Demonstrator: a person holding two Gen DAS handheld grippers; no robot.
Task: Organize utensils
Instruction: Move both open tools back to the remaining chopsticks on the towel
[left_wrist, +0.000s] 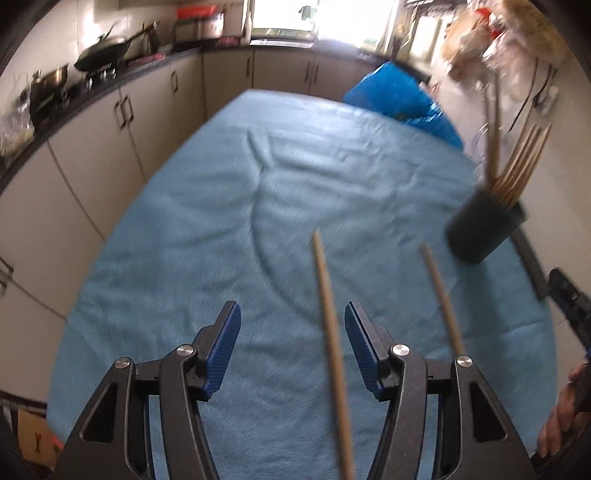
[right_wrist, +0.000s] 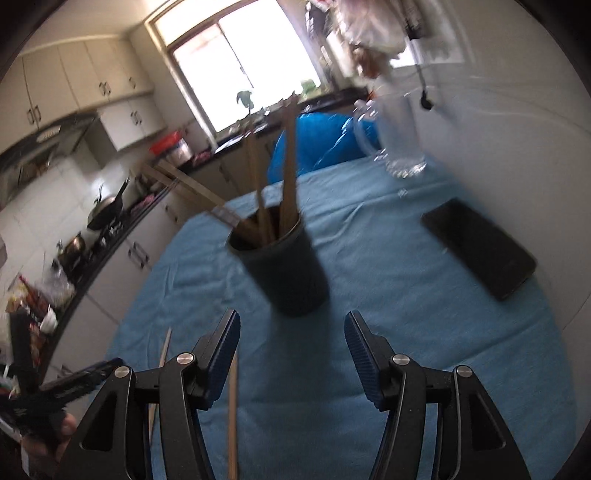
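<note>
Two loose wooden chopsticks lie on the blue cloth (left_wrist: 221, 206). One chopstick (left_wrist: 330, 332) runs up between the fingers of my left gripper (left_wrist: 291, 332), close to the right pad but apart from it; the jaws stand open. The other chopstick (left_wrist: 443, 302) lies just right of that gripper. A dark cup (left_wrist: 484, 229) holding several chopsticks stands to the right. In the right wrist view the cup (right_wrist: 295, 277) stands straight ahead of my open right gripper (right_wrist: 291, 332), which has nothing between its fingers. The loose chopsticks (right_wrist: 232, 417) lie to its left.
A black phone (right_wrist: 480, 247) lies on the cloth at the right, with a glass mug (right_wrist: 399, 136) behind it by the wall. A blue bag (left_wrist: 399, 96) sits at the table's far end. Kitchen cabinets and a counter with a wok (left_wrist: 103, 55) run along the left.
</note>
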